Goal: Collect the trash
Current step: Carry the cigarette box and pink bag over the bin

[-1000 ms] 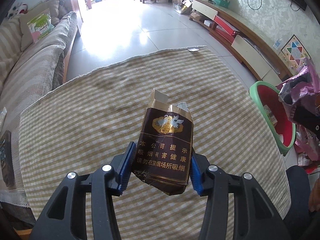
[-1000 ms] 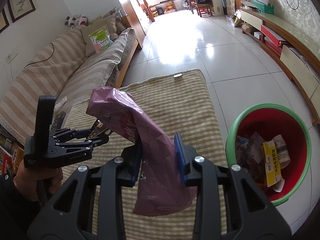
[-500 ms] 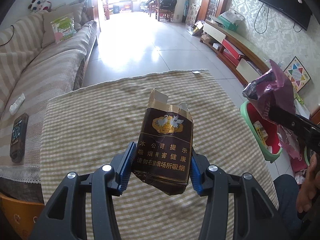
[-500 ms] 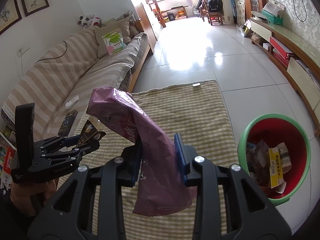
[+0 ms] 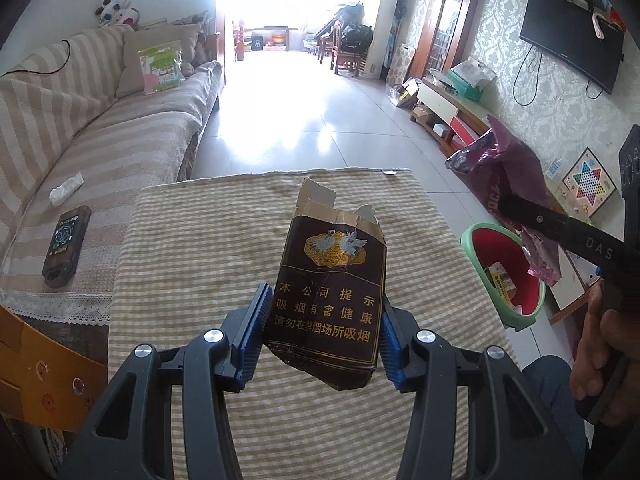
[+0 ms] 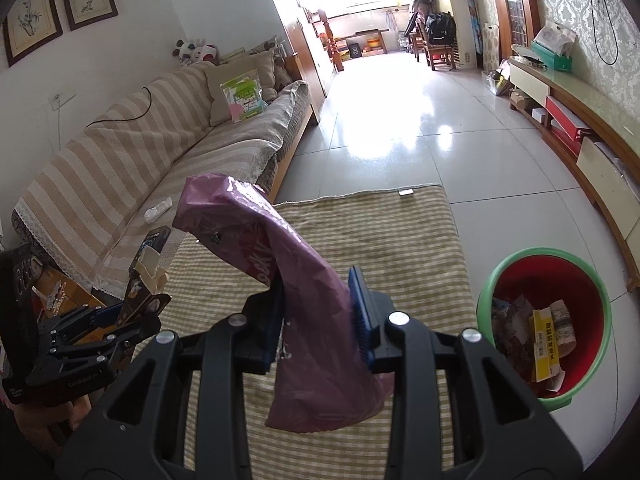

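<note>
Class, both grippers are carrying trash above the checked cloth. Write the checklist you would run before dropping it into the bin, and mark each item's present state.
1. Left gripper shut on the brown cigarette pack: ok.
2. Right gripper shut on the purple wrapper: ok.
3. Red bin open-topped, with room left: ok.
4. Wrapper above the bin mouth: not ok, it hangs over the checked cloth.
5. Cigarette pack above the bin mouth: not ok, also over the cloth.
6. Pack empty inside: cannot tell.
</note>
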The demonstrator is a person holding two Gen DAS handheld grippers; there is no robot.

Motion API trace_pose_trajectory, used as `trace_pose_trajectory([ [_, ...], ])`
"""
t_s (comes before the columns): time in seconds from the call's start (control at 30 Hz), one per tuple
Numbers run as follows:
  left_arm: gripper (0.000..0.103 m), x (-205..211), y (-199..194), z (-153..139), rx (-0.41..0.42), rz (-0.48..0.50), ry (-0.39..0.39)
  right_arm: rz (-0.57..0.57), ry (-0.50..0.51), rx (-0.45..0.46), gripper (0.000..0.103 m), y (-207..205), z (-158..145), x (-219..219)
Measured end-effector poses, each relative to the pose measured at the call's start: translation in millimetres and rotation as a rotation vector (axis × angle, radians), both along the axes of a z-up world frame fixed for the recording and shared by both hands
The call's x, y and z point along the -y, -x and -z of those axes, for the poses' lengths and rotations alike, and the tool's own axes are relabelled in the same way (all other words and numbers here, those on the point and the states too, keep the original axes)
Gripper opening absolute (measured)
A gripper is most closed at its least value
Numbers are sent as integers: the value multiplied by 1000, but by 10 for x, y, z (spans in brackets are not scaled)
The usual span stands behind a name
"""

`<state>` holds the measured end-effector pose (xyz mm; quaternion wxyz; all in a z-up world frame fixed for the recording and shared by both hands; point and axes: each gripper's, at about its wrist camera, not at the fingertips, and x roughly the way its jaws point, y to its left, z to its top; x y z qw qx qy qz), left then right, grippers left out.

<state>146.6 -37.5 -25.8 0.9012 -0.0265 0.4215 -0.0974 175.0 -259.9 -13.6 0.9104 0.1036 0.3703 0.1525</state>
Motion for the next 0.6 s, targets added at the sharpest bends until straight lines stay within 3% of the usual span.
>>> trace_pose_trajectory([
  [0.3,47,301,-24,-67,20,42,11,52,-36,3,31,14,25,320],
  [0.6,47,975,-268,2,4,150,29,185,-46,-16,31,-9,192,1079],
])
